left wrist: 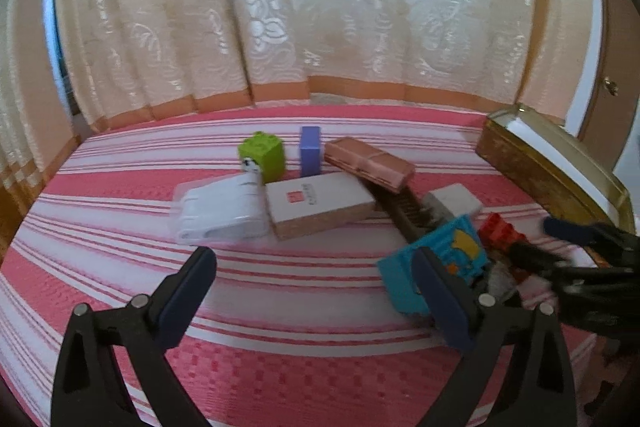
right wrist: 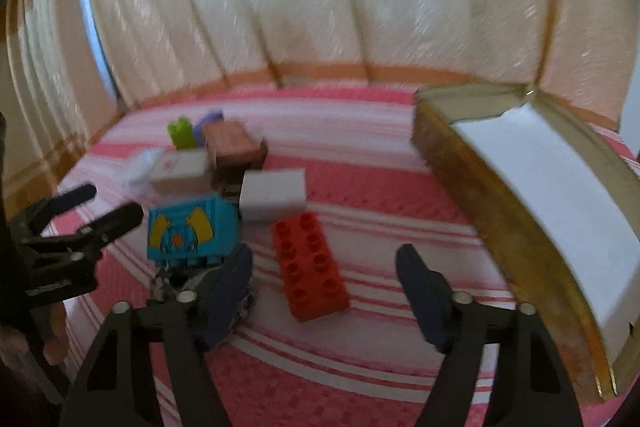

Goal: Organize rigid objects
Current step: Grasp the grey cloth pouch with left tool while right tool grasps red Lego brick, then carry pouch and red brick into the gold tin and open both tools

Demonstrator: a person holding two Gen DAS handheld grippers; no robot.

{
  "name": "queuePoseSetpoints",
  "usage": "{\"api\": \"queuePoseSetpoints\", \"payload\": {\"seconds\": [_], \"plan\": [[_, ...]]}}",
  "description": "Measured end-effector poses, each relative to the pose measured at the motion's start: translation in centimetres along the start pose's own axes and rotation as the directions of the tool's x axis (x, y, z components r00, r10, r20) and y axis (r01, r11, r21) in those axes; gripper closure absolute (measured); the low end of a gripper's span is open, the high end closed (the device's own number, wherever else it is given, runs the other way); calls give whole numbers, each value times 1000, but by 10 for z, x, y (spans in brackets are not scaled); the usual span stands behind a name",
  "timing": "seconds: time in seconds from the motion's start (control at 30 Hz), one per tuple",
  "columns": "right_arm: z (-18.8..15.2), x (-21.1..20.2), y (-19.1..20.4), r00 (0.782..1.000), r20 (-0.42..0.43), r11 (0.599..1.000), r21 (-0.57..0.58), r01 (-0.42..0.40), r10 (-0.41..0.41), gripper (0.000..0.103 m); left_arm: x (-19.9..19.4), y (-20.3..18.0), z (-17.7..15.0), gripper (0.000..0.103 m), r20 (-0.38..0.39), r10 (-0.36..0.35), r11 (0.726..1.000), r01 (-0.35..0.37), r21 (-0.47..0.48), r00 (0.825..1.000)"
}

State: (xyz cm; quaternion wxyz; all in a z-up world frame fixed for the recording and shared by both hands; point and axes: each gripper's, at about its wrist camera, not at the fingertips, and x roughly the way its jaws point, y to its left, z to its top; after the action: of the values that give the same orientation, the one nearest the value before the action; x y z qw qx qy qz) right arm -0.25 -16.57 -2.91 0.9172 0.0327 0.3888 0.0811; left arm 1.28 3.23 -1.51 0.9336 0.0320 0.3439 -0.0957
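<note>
Rigid objects lie on a pink-and-white striped cloth. A red brick (right wrist: 310, 269) lies between my right gripper's open fingers, a little ahead of them; it also shows in the left wrist view (left wrist: 500, 231). My right gripper (right wrist: 324, 267) is open and empty. A blue patterned box (right wrist: 188, 229) sits left of the red brick. My left gripper (left wrist: 314, 267) is open and empty, with the blue box (left wrist: 436, 263) by its right finger. A white clear case (left wrist: 220, 213), a white box with a red mark (left wrist: 316, 205), a green block (left wrist: 262, 153), a blue block (left wrist: 310, 151) and a pink box (left wrist: 368, 163) lie ahead.
An open gold tin (right wrist: 480, 187) with a white lining stands at the right; it also shows in the left wrist view (left wrist: 548, 163). A small white box (right wrist: 274, 195) lies behind the red brick. Patterned curtains (left wrist: 320, 7) hang behind the cloth.
</note>
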Motion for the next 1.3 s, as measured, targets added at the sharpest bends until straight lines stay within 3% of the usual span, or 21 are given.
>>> {"api": "queuePoseSetpoints", "payload": {"seconds": [0.1,0.23,0.3,0.47,0.57,0.7,0.83,0.93,1.03,1.13,1.3], "plan": [[0,17,-3,997,-74,1000,14,4,-3,37,3,-3,1,4,-21,-42,999,42,-2,999],[4,20,-7,998,-61,999,33,-10,12,42,3,-2,1,4,-32,-68,998,67,-8,997],[4,20,-6,998,-63,999,29,-13,15,45,3,-3,0,4,-44,-113,994,113,-15,993],[3,20,-2,997,-69,1000,-5,-25,24,68,-6,-15,-3,4,-27,-166,985,167,42,986],[2,14,-6,999,-54,1000,-8,-7,7,69,-18,-29,-10,4,-19,-202,973,202,110,979],[1,0,-14,1000,11,1000,-1,26,-26,69,-31,-45,-27,5,-45,-230,965,234,118,972],[5,-16,-17,996,85,1000,16,25,-26,69,-25,-62,-31,14,-103,-219,969,228,92,970],[7,-27,-19,988,144,999,21,49,-51,69,-9,-73,-32,31,-171,-234,968,246,49,957],[9,-31,-24,986,160,998,37,49,-54,69,3,-79,-31,31,-207,-236,971,241,1,949],[10,-33,-28,984,173,998,50,40,-48,69,6,-85,-26,31,-201,-213,977,214,-18,956],[10,-34,-26,982,180,998,45,47,-55,69,8,-98,-29,34,-188,-114,993,118,8,976]]}}
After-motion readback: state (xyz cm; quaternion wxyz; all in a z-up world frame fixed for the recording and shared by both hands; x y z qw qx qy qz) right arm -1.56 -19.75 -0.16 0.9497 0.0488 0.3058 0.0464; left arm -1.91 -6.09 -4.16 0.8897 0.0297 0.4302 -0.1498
